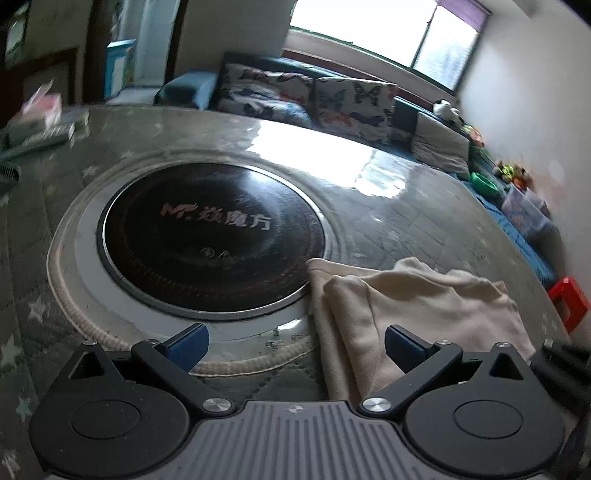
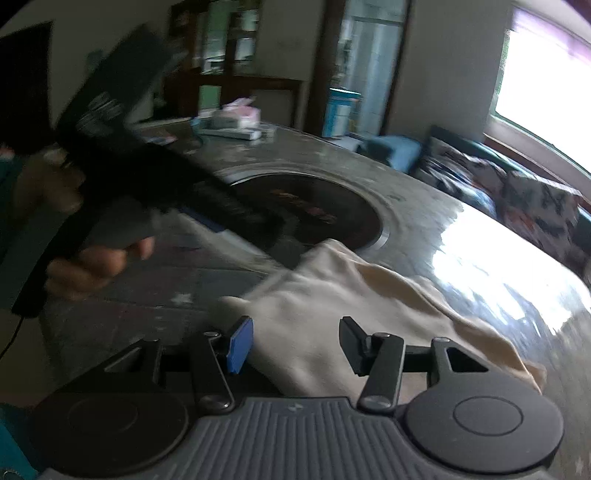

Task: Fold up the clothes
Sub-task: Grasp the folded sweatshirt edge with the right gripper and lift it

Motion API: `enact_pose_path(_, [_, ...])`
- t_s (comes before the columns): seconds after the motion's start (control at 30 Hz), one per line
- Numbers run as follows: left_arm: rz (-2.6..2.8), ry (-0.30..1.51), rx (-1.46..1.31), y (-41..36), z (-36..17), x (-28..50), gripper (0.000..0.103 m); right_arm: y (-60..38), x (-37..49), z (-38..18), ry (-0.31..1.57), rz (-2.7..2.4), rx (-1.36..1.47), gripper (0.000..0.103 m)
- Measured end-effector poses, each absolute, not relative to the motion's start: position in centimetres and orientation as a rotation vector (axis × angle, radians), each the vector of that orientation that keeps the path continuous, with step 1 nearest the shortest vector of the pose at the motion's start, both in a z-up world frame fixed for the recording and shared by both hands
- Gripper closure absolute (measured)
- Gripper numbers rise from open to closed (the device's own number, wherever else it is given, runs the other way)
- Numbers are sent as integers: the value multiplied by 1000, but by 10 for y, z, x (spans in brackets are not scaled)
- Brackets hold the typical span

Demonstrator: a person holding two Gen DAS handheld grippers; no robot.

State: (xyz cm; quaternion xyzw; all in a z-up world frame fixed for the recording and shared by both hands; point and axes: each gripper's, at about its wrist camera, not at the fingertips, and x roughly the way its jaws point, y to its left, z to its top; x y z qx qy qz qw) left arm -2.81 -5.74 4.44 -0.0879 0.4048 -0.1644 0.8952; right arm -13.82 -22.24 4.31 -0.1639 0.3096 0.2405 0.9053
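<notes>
On the far left of the table (image 1: 424,206) sit a pink-and-white box (image 1: 42,101) and some flat packets (image 1: 44,129), blurred in the left wrist view. Next along, sunk into the middle of the table, is a round black hotplate (image 1: 212,236) with pale lettering, ringed by a metal band and a wider pale circle. The left claw (image 1: 295,347) hangs low over the near edge of that circle with its blue-padded fingers (image 1: 188,345) spread wide and nothing between them; its right finger lies over the cloth's edge, though contact cannot be told.

Right of the hotplate lies the cream cloth (image 1: 417,306), rumpled and partly doubled over itself, one corner reaching the hotplate's metal rim. It rests flat on the table, near the edge closest to the cameras.

In the right wrist view the left hand (image 2: 88,269) and its dark tool fill the left side, blurred, above the table. The cloth (image 2: 332,295) spreads through the middle and off to the right. The right claw (image 2: 295,343) is released, its fingers apart with the cloth lying beneath the gap and not pinched.

Beyond the table's right side stand a dark sofa (image 1: 424,114) with butterfly cushions (image 1: 351,107), a red stool (image 1: 569,301) and a bright window (image 1: 373,27).
</notes>
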Motion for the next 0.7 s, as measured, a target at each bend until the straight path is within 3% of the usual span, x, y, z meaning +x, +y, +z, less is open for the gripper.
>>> enact_pose_path(0.3, [-327,892,-335,-42,45,-19,0,-179,-140,25,641,578,-513,56])
enact_pose_path(0.4, [-349,914,-396,-40,45,-17,0,-175,-140,21,640,557,-540,69])
enact_pose_path(0.47, [-363,924,-422,-43,45,-16,0,-178,-137,24,642,541,-518,83])
enact_pose_path(0.7, [-406,969,-526,-53,44,-12,0,-209,-130,47,644,532,-289,90])
